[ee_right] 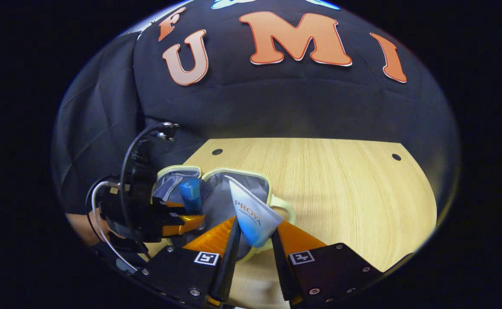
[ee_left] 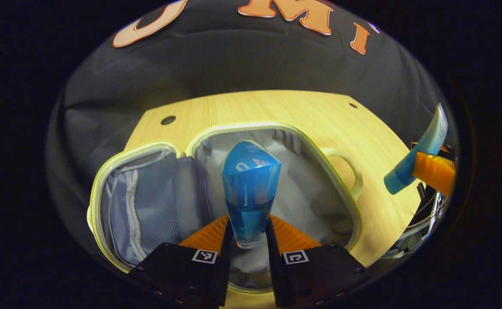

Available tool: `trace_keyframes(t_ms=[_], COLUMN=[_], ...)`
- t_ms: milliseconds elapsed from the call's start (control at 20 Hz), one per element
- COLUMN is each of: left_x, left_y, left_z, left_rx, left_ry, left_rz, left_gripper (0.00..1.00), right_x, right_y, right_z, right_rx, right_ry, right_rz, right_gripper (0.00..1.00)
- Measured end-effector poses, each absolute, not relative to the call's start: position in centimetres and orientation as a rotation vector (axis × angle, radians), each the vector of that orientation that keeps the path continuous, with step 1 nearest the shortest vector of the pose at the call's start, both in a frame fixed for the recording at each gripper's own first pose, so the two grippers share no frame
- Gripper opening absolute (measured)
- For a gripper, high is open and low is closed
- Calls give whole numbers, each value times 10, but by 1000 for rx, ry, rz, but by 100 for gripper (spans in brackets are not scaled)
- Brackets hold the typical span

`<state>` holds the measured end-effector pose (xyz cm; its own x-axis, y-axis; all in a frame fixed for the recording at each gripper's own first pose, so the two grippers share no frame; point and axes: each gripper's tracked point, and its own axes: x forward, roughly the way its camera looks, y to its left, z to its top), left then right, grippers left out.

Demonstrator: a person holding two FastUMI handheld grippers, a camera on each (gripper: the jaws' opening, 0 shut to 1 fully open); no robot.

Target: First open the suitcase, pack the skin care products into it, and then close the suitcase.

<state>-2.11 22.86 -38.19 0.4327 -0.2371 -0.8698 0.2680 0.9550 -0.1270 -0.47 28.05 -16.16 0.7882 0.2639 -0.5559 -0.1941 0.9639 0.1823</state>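
A small suitcase [ee_left: 354, 214] with a pale yellow rim lies open on the wooden table, its grey lining showing. My left gripper [ee_left: 250, 240] is shut on a blue bottle [ee_left: 251, 189], held upright over the suitcase's right half. In the right gripper view, my right gripper [ee_right: 254, 240] is shut on a white-and-blue tube [ee_right: 253, 214], just above the near right edge of the suitcase [ee_right: 283, 204]. The left gripper [ee_right: 182, 219] with the bottle [ee_right: 190, 195] appears there at the left. The tube [ee_left: 418, 159] also appears at the right edge of the left gripper view.
The wooden table [ee_right: 341, 193] stretches bare to the right of the suitcase, with small holes near its far corners. The suitcase's left half [ee_left: 139, 210] has a mesh pocket. A handle [ee_left: 345, 171] sticks out on its right side. Black cloth walls stand behind.
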Motion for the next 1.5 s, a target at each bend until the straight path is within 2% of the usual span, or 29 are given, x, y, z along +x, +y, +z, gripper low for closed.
trace_keyframes(t_ms=[250, 450, 750, 1050, 1200, 1300, 1450, 1500], left_x=[-32, -23, -26, -17, -18, -14, -16, -18], left_y=[226, 227, 226, 230, 236, 252, 270, 283], left_z=[-395, -396, -426, -409, -389, -364, -335, -331], left_rx=[11, 51, 53, 55, 58, 83, 63, 61], left_ry=[1204, 1222, 1343, 1273, 1208, 1126, 1046, 1023], left_rz=[-276, -257, -153, -117, -119, -84, -18, 16], left_gripper=[41, 41, 41, 47, 56, 63, 63, 67], right_x=[-13, -4, 7, 17, 21, 25, 30, 30], right_y=[287, 295, 291, 293, 302, 307, 321, 326], right_z=[-174, -178, -184, -196, -209, -217, -227, -231], right_rx=[121, 154, 160, 171, 197, 208, 213, 216], right_ry=[664, 686, 712, 749, 790, 822, 858, 871], right_rz=[262, 288, 327, 394, 442, 471, 516, 527], right_gripper=[46, 45, 45, 45, 45, 45, 45, 45])
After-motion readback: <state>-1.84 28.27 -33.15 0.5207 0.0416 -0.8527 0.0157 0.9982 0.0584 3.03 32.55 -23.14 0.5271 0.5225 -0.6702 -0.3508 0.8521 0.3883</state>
